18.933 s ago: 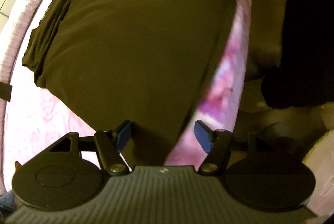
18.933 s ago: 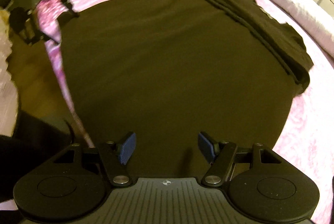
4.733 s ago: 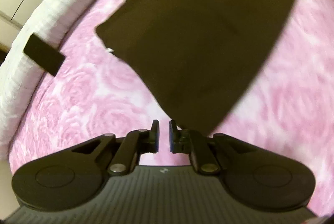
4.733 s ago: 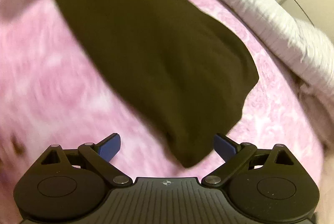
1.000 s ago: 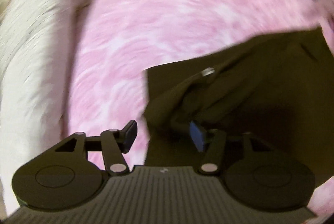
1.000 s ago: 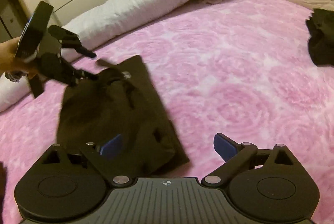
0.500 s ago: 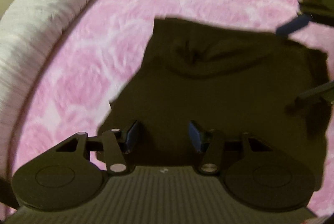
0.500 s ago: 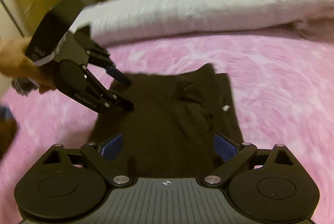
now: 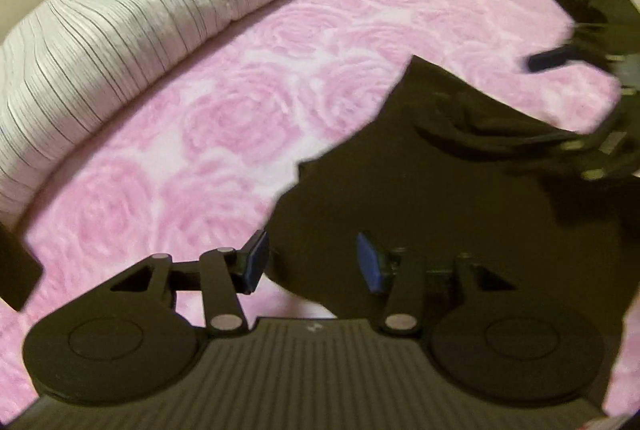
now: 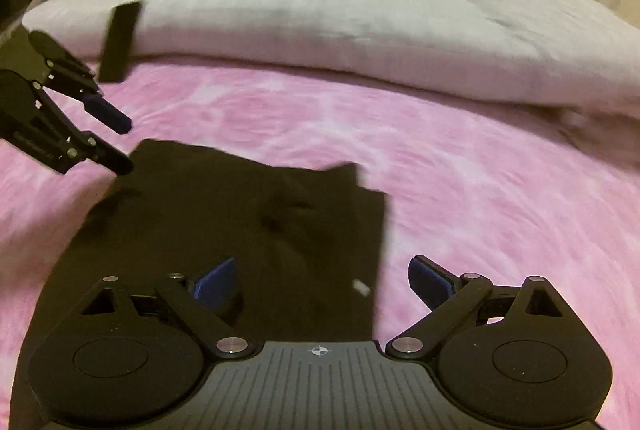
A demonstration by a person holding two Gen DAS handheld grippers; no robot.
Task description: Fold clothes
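Pink, rose-patterned plush covers the bed (image 9: 224, 133), a soft, deep-piled blanket with a rolled white ribbed duvet (image 9: 152, 1) along its far side and pale cupboard doors behind. On the blanket lies the dark garment (image 10: 240, 230), partly folded into a rough rectangle, matte and thin, with a loose puckered ridge near its middle and a small white tag (image 10: 361, 287) by its right-hand edge.

The left claw (image 9: 312, 262) hangs just above the garment's near left corner, its blue-padded fingers apart. They have just been closing, with the cloth's edge below the gap and not pinched. The right claw (image 10: 324, 282) is spread wide over the garment's near right edge, one pad above the cloth and the other above the blanket, gripping nothing.

By the look of it the fabric is light, limp and jersey-like. It will likely drape and sag rather than hold a crease, and it may drag on the fleecy pile rather than slide. The best hold is probably the two near corners, pinching all layers together close to the edge, one claw to each, so the stack lifts evenly. The wrinkled middle would want smoothing first.

Beyond the left claw, to the right, another dark heap (image 9: 592, 1) sits well apart.
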